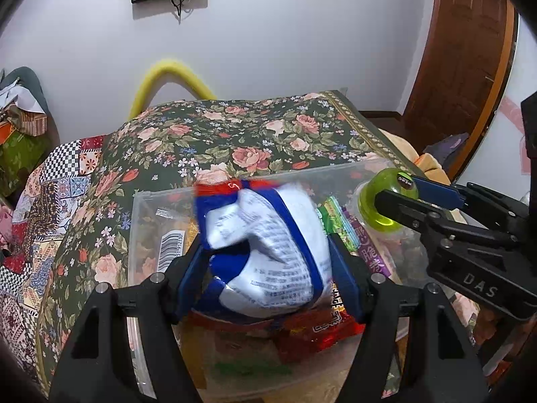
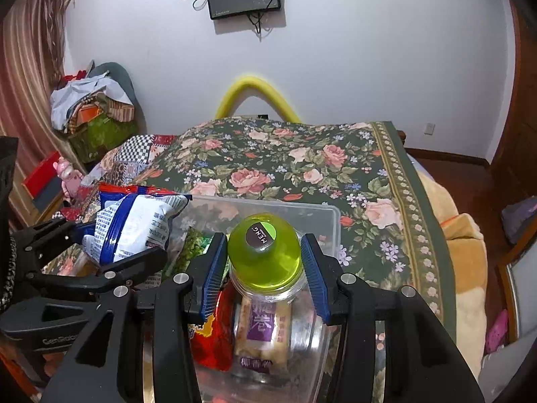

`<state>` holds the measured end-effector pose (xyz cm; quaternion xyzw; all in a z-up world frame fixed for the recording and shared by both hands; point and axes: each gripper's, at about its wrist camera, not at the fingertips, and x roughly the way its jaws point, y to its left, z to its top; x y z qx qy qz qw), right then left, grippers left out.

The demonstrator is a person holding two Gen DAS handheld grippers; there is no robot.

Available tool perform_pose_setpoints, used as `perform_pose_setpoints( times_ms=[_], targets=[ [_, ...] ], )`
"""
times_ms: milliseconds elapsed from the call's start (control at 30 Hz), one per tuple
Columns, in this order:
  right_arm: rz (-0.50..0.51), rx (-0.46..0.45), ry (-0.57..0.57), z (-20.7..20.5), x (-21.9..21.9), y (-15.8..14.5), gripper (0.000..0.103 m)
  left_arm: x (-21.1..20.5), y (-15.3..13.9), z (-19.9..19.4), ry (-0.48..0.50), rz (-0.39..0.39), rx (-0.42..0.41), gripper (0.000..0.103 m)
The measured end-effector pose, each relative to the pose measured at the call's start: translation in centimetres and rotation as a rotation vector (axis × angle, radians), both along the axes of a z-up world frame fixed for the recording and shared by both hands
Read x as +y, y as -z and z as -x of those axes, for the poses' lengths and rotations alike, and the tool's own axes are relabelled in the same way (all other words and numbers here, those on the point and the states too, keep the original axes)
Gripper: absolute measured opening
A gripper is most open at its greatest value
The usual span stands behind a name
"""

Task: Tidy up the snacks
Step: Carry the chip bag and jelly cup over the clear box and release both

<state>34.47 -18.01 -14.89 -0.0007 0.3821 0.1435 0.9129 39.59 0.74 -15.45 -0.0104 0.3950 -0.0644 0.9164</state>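
My left gripper (image 1: 268,262) is shut on a blue-and-white snack bag (image 1: 265,245) with a red top edge, held over the clear plastic bin (image 1: 141,215). The same snack bag (image 2: 134,228) shows at the left of the right wrist view, in the left gripper (image 2: 124,238). My right gripper (image 2: 265,262) is shut on a clear jar with a green lid (image 2: 265,252), held over the bin's right half. In the left wrist view the right gripper (image 1: 399,188) and the green-lidded jar (image 1: 386,201) appear at the right. Red snack packs (image 1: 322,329) and a purple-labelled pack (image 2: 261,329) lie in the bin.
The bin (image 2: 332,215) rests on a floral bedspread (image 1: 235,141). A yellow foam tube (image 2: 255,90) arches behind the bed against the white wall. A pile of bags and boxes (image 2: 94,114) stands at the left, a wooden door (image 1: 459,67) at the right.
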Motion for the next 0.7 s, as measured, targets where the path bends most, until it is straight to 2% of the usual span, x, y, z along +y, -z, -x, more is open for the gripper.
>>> perform_pose_setpoints(
  times_ms=[167,333,700],
  targets=[
    [0.014,0.021,-0.004,-0.3,0.1,0.7,0.041,0.2,-0.3,0.2,-0.005,0.002,-0.017,0.069],
    [0.002,-0.001,0.008,0.2,-0.2,-0.6,0.042,0.1,-1.4,1.0,-0.003,0.002,-0.032,0.069],
    [-0.024,-0.024,-0.001,4.5,-0.8,-3.4,0.042,0.6,-5.3,6.3,0.011,-0.008,-0.096,0.069]
  ],
)
